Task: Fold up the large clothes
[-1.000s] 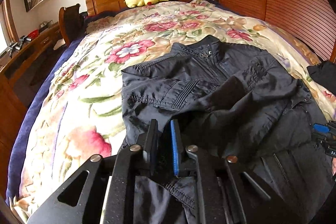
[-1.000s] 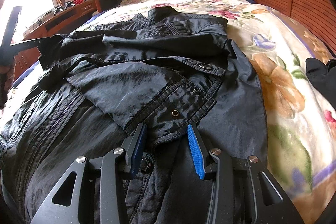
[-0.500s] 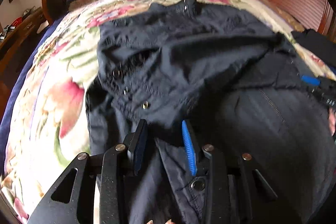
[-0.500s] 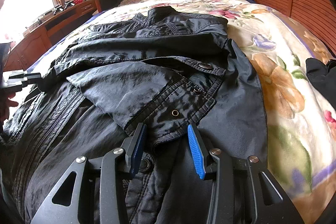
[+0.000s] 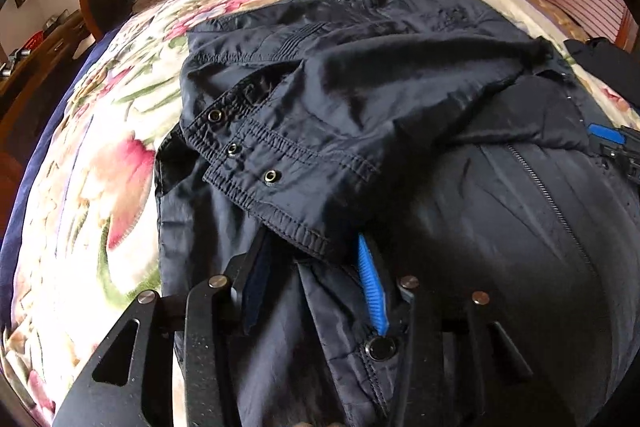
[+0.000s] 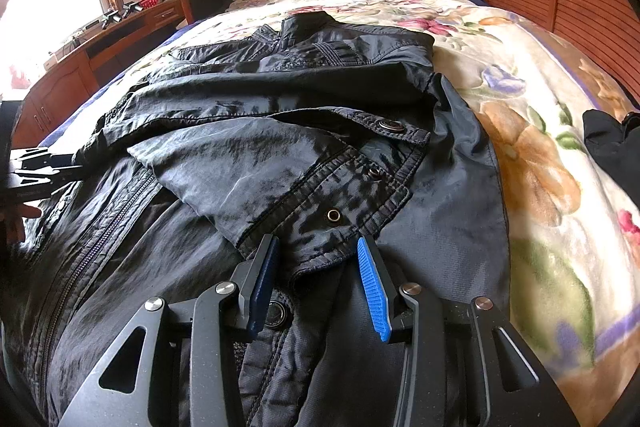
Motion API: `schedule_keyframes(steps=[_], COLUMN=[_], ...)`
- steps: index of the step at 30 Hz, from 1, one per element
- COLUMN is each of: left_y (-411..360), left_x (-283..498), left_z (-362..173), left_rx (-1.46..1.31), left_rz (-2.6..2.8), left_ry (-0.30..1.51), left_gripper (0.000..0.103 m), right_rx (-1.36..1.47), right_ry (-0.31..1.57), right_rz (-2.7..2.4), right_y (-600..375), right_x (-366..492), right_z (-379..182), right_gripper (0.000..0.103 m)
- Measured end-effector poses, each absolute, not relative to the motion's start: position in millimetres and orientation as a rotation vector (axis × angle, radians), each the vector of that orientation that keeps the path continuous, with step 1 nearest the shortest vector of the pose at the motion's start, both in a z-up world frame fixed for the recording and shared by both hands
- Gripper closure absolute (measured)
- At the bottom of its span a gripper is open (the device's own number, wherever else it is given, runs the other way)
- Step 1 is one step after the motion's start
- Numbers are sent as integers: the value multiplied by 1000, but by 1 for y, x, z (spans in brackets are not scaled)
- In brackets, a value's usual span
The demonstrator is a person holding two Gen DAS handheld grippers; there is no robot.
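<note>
Your dark jacket (image 6: 280, 155) lies spread on the floral bedspread (image 6: 532, 187), filling the middle of both wrist views, both sleeves folded across its front. Your left tongs (image 5: 312, 267) have just been opening; their jaws stand apart with a sleeve cuff (image 5: 280, 187) draped loose over the tips. Your right tongs (image 6: 316, 267) are apart too, the other cuff's edge lying unpinched between them.
</note>
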State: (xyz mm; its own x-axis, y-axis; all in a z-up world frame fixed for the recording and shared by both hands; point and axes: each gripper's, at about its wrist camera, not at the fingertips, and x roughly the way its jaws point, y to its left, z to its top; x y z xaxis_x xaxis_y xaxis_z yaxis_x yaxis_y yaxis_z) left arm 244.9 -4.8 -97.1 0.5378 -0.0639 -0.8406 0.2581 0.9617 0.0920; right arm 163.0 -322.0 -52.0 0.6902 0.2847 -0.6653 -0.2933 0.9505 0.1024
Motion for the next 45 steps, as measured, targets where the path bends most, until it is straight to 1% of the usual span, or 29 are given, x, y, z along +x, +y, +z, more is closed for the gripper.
schedule_keyframes(steps=[4, 7, 8, 9, 10, 11, 12, 13, 18, 26, 29, 34, 36, 37, 38, 40, 45], left_y=[-5, -7, -8, -9, -10, -10, -11, -11, -3, 11, 11, 3, 4, 6, 8, 15, 25], left_x=[246, 242, 241, 240, 239, 239, 237, 236, 224, 216, 210, 200, 196, 194, 192, 186, 173], left_z=[-95, -91, -90, -90, -89, -87, -84, -80, -48, -20, -14, -22, -25, -26, -27, -29, -43], left_rx=[217, 249, 259, 265, 265, 265, 265, 261, 214, 120, 132, 172, 180, 174, 165, 138, 117], left_rz=[-183, -177, -190, -201, -207, -214, -214, -213, -222, -236, -235, -237, -224, -224, -226, -234, -235], left_ry=[975, 934, 923, 922, 921, 917, 904, 891, 806, 735, 715, 770, 786, 789, 793, 798, 815], left_gripper=[60, 61, 68, 72, 81, 87, 90, 95, 98, 98, 98, 98, 92, 86, 79, 71, 64], right_rx=[-12, -12, -12, -12, -12, -12, -12, -12, -13, -12, -13, -13, -13, -13, -13, -13, -13], right_ry=[742, 742, 742, 742, 742, 742, 742, 742, 742, 742, 742, 742, 742, 742, 742, 742, 742], right_rz=[323, 323, 323, 323, 323, 323, 323, 323, 323, 323, 323, 323, 323, 323, 323, 323, 323], right_y=[-322, -322, -322, -322, -322, -322, -322, -322, -322, -322, -322, -322, -322, -322, -322, -322, -322], right_x=[163, 163, 163, 163, 163, 163, 163, 163, 163, 163, 163, 163, 163, 163, 163, 163, 163], right_z=[-52, -52, -52, -52, -52, -52, -52, -52, -52, -52, -52, -52, -52, -52, -52, -52, -52], right_gripper=[61, 61, 61, 61, 61, 61, 61, 61, 61, 61, 61, 61, 61, 61, 61, 61, 61])
